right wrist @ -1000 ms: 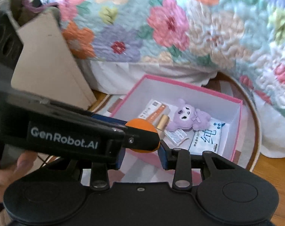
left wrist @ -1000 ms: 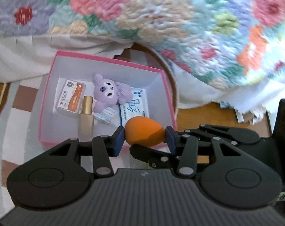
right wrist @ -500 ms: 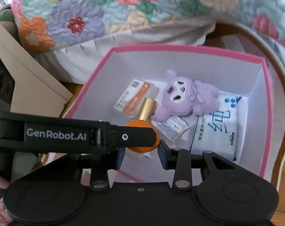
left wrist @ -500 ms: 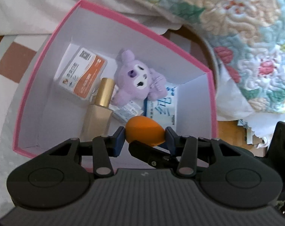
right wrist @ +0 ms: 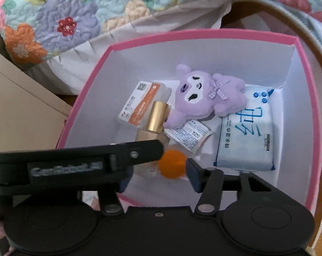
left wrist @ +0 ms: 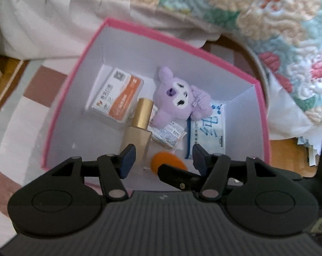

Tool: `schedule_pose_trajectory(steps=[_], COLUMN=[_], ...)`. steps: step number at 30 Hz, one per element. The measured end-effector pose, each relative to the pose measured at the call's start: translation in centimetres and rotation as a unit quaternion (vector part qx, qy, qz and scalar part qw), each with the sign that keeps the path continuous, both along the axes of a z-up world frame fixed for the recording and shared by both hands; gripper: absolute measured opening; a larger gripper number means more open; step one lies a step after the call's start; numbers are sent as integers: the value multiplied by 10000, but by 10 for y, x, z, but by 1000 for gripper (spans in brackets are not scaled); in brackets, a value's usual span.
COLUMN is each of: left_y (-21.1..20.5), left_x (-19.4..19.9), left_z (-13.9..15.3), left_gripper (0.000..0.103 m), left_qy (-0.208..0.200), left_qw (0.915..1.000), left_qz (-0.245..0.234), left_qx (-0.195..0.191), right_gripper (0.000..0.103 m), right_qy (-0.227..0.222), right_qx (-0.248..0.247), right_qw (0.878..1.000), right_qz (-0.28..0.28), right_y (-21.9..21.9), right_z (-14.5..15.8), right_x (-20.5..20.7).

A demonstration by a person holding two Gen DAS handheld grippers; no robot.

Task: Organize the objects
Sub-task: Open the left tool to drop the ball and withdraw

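Observation:
An orange makeup sponge [left wrist: 167,162] lies or falls free inside the pink box [left wrist: 75,68], at its near side, below my open left gripper [left wrist: 164,156]. The sponge also shows, blurred, in the right wrist view [right wrist: 172,166]. My right gripper [right wrist: 158,176] is open above the box's [right wrist: 305,81] near edge; the left gripper's finger crosses in front of it. In the box lie a purple plush [left wrist: 180,98], a gold-capped bottle [left wrist: 139,128], an orange-white packet [left wrist: 116,96], a small sachet [left wrist: 169,136] and a wet-wipe pack [right wrist: 246,136].
A flowered quilt [left wrist: 246,10] and white bed skirt [left wrist: 43,32] hang behind the box. The box stands on a checked rug [left wrist: 16,115] over wood floor. A beige cardboard panel [right wrist: 22,98] stands left of the box.
Both grippers moved forward over the box. The left gripper opened and let go of the orange sponge, which dropped into the box. The right gripper's jaws also spread wider.

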State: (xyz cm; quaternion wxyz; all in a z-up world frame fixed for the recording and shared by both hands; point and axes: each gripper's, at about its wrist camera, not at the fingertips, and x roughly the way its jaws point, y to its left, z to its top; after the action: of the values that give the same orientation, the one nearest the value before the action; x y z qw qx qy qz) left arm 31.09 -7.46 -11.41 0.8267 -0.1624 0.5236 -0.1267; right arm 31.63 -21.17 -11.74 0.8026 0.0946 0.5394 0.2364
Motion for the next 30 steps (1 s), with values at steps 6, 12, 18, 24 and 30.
schedule_pose_trajectory(steps=[6,12,18,24,30], left_y=[23,43,43,35,23], left_x=[-24,-57,-89,-124,-162], left_z=[34,77,122,156,176], left_gripper=[59,61,62,63,65], left_qy=[-187,-333,-402,-497,-568], left_qw=[9994,9983,9969,9930,9888], left_qz=[164,-11,-313,-605,-908], left_qx=[240,472,605,881,1037], right_gripper=[63,64,69,71,80], right_qy=[-407,-578,-1063,-1404,-1621], right_qx=[-56,28,-279,-496,-701], right_qw=[9991,9983,9935,9876,9815], right_qz=[-44,33,283,504,744], right_y=[7,1,-16,-36,-54], right_z=[25,68,124,170,195], right_x=[-18,-51,-89,-127,-169])
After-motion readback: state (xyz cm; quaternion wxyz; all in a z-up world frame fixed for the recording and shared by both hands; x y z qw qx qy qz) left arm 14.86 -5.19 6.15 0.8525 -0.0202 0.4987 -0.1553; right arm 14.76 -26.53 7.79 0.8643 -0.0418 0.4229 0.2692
